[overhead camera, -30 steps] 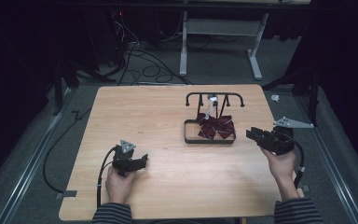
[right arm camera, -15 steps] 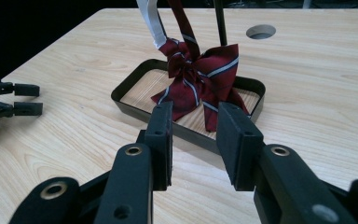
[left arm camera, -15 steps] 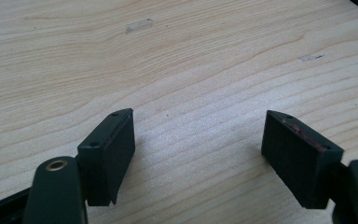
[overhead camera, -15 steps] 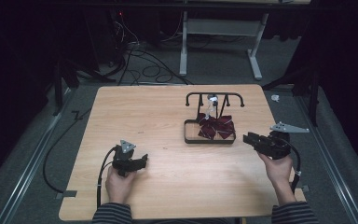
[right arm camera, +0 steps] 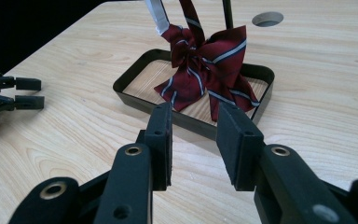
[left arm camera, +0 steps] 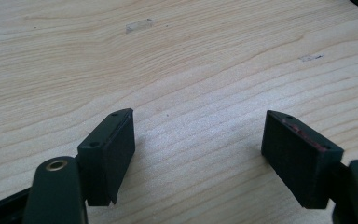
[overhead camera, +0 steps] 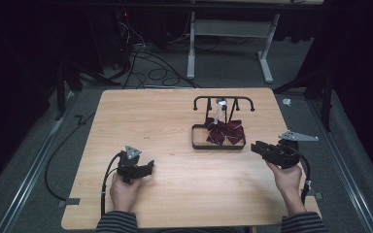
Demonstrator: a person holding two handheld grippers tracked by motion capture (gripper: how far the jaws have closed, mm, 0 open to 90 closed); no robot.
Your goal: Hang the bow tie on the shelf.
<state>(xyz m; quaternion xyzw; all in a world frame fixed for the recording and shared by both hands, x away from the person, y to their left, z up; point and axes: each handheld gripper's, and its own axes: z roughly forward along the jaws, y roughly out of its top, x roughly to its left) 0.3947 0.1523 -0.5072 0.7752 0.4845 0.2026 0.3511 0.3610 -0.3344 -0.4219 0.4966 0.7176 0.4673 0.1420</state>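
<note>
Since a second ago my right hand-held gripper (overhead camera: 256,146) has edged left toward the tray (overhead camera: 194,137), jaws partly open on nothing, left hand-held gripper (overhead camera: 148,168) wide and empty, one wooden surface (overhead camera: 150,116), one maroon striped bow tie (overhead camera: 226,131) in the tray, dark room with floor cables (overhead camera: 141,60) beyond.

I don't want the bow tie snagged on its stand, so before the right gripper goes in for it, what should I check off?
1. Right gripper empty, jaws apart: ok, only a narrow gap between them.
2. Right gripper aimed at the bow tie: ok, the tie sits straight ahead of the jaws.
3. Path to the tie: not ok, the black tray rim lies between the jaws and the tie.
4. Tie free of the stand: cannot tell, it hangs from the bar by a pale strap.
5. Left gripper out of the way: ok, open over bare table.
</note>
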